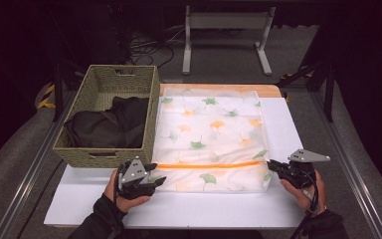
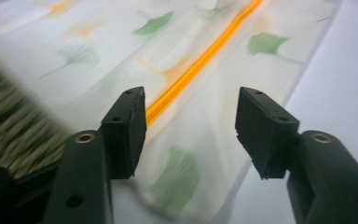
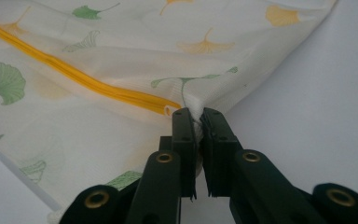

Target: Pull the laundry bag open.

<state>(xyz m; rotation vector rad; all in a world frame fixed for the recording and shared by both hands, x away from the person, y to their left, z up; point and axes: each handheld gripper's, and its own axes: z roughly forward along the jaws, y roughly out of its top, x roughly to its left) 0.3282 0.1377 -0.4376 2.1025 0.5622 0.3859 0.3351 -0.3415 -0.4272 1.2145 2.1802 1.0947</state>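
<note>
White mesh laundry bag with ginkgo-leaf print and orange zipper [image 1: 211,134] lies flat mid-worktop, beside woven basket [image 1: 95,149]. Right gripper [image 3: 198,116] fingers clamp zipper-end corner, anchoring bag; left gripper [image 2: 191,121] fingers released, straddling zipper's other end.

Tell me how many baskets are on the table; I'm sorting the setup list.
1. The woven basket sits at the table's far left, beside the leaf-print zip bag, with dark clothing inside. No others visible.

Dark room, grey floor [image 1: 25,144], white frame [image 1: 226,22] behind.
</note>
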